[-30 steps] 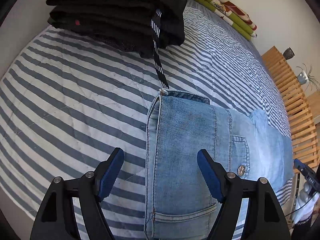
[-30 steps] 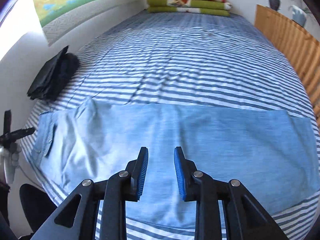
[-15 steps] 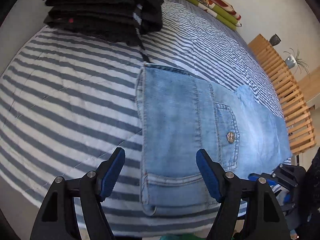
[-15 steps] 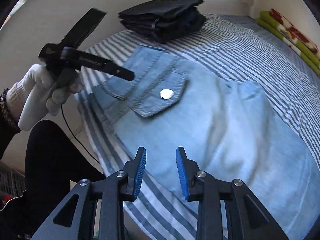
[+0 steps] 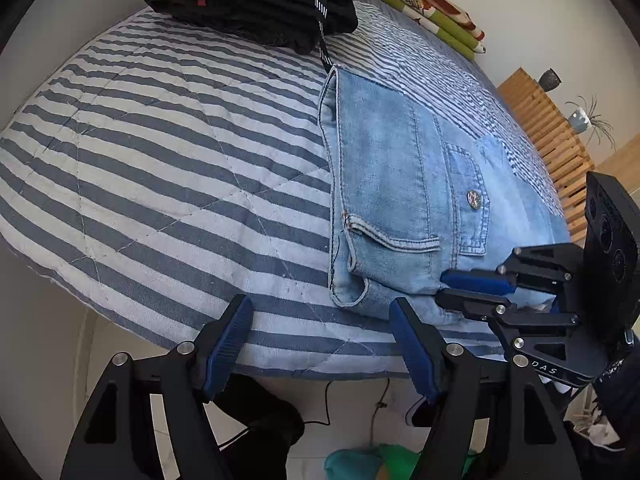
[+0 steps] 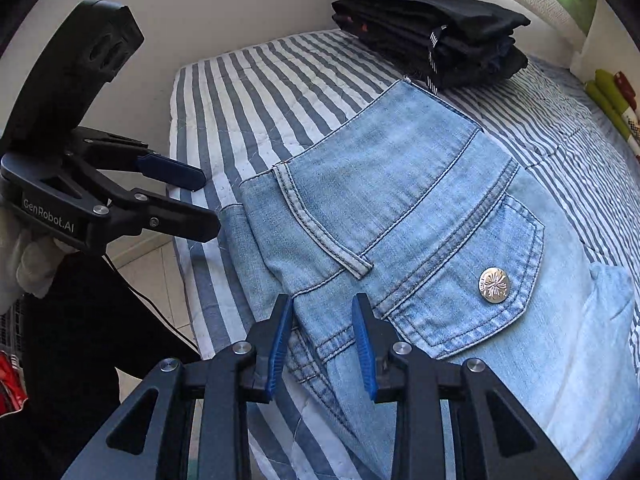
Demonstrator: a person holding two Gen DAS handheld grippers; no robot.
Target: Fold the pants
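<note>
Light blue jeans lie flat on the striped bed, waist end at the near corner, a back pocket with a silver button facing up. My left gripper hovers over the bed's near edge just left of the waistband, its jaws wide and closing a little with nothing between them. It shows again as the left gripper beside the waistband. My right gripper stands over the waist's near edge with its jaws closing; denim shows between the pads, which do not press it. In the left wrist view the right gripper reaches in at that edge.
A stack of folded black clothes sits at the bed's far corner, a striped strap hanging toward the jeans. Folded green and red blankets lie farther back. A wooden slatted frame borders the right side. Cables and floor lie below the bed edge.
The right gripper swung from the legs to the waist end, rolled, and narrowed its jaws. The left gripper drew back toward the bed's near edge. The jeans have not moved.
</note>
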